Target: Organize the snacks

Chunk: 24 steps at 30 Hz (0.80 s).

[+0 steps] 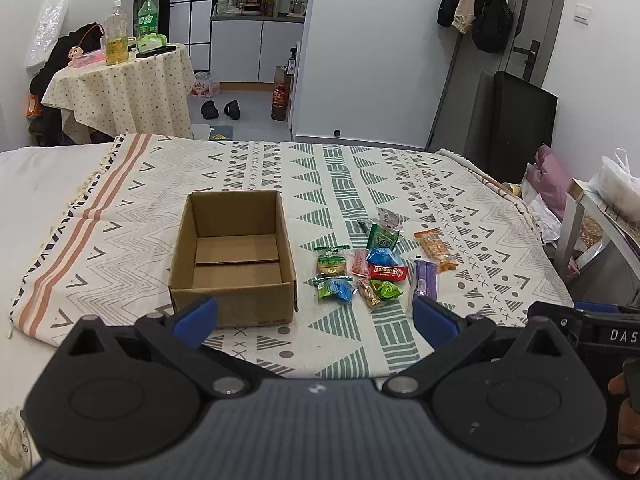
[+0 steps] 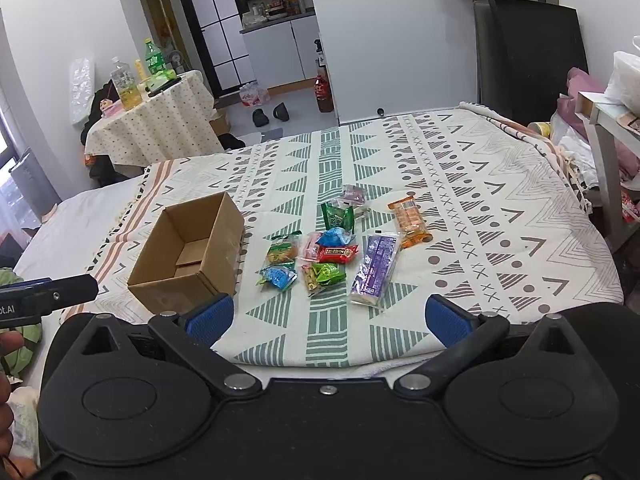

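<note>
An open, empty cardboard box [image 1: 234, 256] [image 2: 188, 256] sits on a patterned cloth on the bed. To its right lies a cluster of wrapped snacks: a purple pack [image 1: 425, 284] [image 2: 376, 268], an orange pack [image 1: 436, 250] [image 2: 410, 222], a red pack [image 1: 387, 272] [image 2: 337, 254], and several green and blue ones [image 1: 336, 290] [image 2: 278, 276]. My left gripper [image 1: 316, 316] is open and empty, near the bed's front edge, short of the box and snacks. My right gripper [image 2: 328, 318] is open and empty, in front of the snacks.
The patterned cloth [image 1: 360, 184] [image 2: 480, 184] covers the bed. A small round table [image 1: 120, 84] [image 2: 160, 120] with bottles stands beyond the bed on the left. A metal side table [image 1: 592, 216] [image 2: 608, 152] with clutter stands at the right. The other gripper's body shows at each view's edge.
</note>
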Tool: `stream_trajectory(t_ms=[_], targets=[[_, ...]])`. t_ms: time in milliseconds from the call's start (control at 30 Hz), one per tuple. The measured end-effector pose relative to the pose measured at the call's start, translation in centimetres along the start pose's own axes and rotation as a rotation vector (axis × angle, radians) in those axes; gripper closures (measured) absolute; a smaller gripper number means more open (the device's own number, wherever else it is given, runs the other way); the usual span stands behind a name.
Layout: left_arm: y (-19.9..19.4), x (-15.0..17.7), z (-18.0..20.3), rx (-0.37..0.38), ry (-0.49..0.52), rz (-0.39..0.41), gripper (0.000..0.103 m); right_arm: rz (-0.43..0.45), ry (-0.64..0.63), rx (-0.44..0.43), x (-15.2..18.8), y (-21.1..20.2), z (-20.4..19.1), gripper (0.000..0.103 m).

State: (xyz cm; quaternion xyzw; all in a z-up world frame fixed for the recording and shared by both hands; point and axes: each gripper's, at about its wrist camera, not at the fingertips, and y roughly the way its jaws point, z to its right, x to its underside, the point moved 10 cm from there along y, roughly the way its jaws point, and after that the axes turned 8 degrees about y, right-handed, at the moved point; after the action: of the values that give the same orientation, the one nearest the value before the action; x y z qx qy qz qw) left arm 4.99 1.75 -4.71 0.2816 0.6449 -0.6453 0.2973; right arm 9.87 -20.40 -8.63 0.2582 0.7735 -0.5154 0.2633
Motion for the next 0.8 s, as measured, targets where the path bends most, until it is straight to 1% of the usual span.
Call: stream_trajectory(t_ms=[367, 800], targets=[[-0.77, -0.09, 0.17, 0.001, 0.008, 0.008, 0.000, 0.016, -0.007, 0.003, -0.13, -0.62, -0.10, 0.000], [-0.95, 0.00, 0.43, 0.004, 0.011, 0.009, 0.000, 0.009, -0.005, 0.011, -0.02, -0.98, 0.02, 0.000]])
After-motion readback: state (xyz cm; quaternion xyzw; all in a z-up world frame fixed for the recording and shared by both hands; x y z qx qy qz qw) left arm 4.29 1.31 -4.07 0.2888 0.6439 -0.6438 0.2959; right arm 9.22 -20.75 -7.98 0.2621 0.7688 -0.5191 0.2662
